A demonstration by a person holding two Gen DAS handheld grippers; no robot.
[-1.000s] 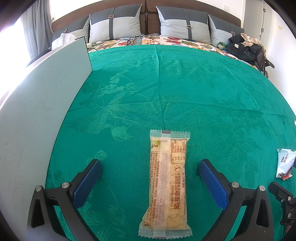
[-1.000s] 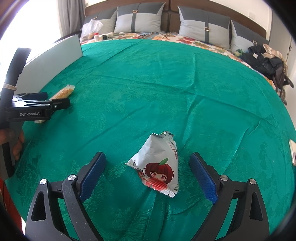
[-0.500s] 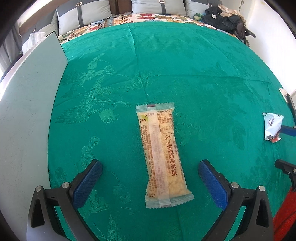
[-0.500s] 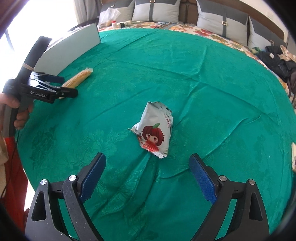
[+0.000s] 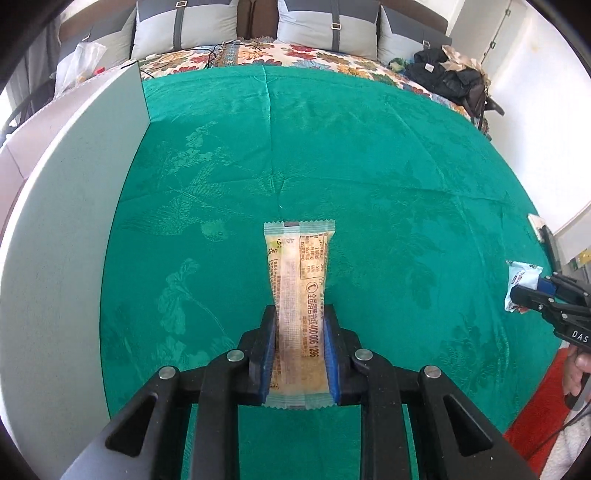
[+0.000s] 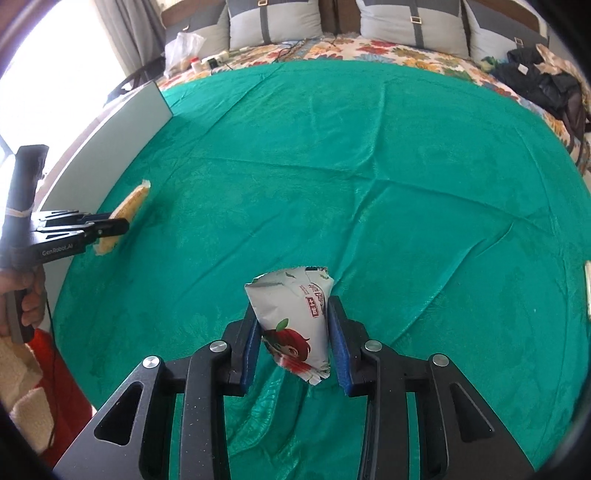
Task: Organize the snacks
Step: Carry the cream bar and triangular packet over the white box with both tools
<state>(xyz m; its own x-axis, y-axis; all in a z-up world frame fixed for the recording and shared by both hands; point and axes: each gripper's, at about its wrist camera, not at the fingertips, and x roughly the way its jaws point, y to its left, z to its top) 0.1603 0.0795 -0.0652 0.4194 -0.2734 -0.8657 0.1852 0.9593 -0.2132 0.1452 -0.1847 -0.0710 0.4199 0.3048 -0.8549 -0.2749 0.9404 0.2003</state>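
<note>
My left gripper [image 5: 298,314] is shut on a long tan snack bar [image 5: 299,291] in a clear wrapper, gripping its near half over the green cloth [image 5: 369,166]. My right gripper [image 6: 293,315] is shut on a white snack pouch [image 6: 295,317] with a red-haired cartoon girl. The right gripper and its pouch [image 5: 522,282] also show at the right edge of the left wrist view. The left gripper with the bar [image 6: 125,214] shows at the left of the right wrist view.
A grey-white board [image 5: 66,206] runs along the cloth's left edge. Pillows [image 5: 325,29] and a floral bedspread lie beyond the cloth. Dark clothes [image 5: 450,81] are piled at the far right. A red item [image 5: 535,417] lies past the near right edge.
Both grippers were open around their snacks. Both have closed: the left on the snack bar, the right on the white pouch.
</note>
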